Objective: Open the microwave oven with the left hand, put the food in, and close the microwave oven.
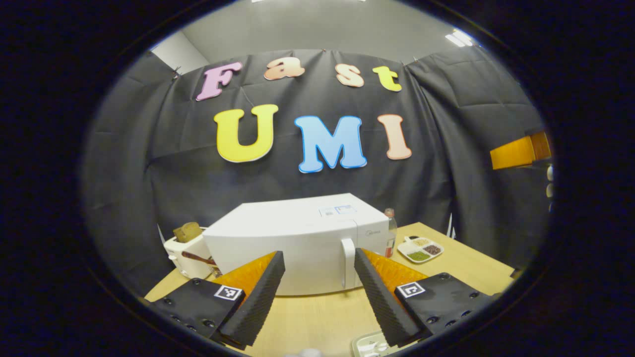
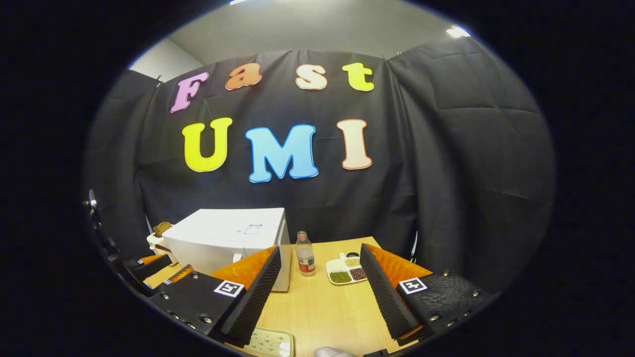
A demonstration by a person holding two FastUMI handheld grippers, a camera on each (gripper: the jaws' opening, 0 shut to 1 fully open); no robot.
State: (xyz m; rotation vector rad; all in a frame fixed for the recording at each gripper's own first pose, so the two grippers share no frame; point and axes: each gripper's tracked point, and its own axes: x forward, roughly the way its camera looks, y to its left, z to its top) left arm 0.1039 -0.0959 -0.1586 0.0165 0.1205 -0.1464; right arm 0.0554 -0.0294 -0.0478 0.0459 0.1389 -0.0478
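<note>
The white microwave [image 1: 297, 238] stands on the wooden table [image 1: 317, 317] with its door closed and a vertical white handle [image 1: 349, 263] on the right of its front. My left gripper [image 1: 320, 297] hovers open just before that front, its right finger close to the handle and nothing held. In the right gripper view the microwave [image 2: 228, 238] sits at the left, with the left gripper [image 2: 166, 270] in front of it. My right gripper [image 2: 322, 292] is open and empty over the table [image 2: 317, 307]. A pale patterned tray [image 2: 270, 342] lies at the near edge, also the tray [image 1: 369, 344] under my left gripper.
A white toaster [image 1: 186, 255] holding bread [image 1: 187, 231] stands left of the microwave. A small bottle [image 2: 305, 260] and a divided dish of beans [image 2: 347, 270] sit to the microwave's right. An orange shelf [image 1: 518, 151] juts out at the far right.
</note>
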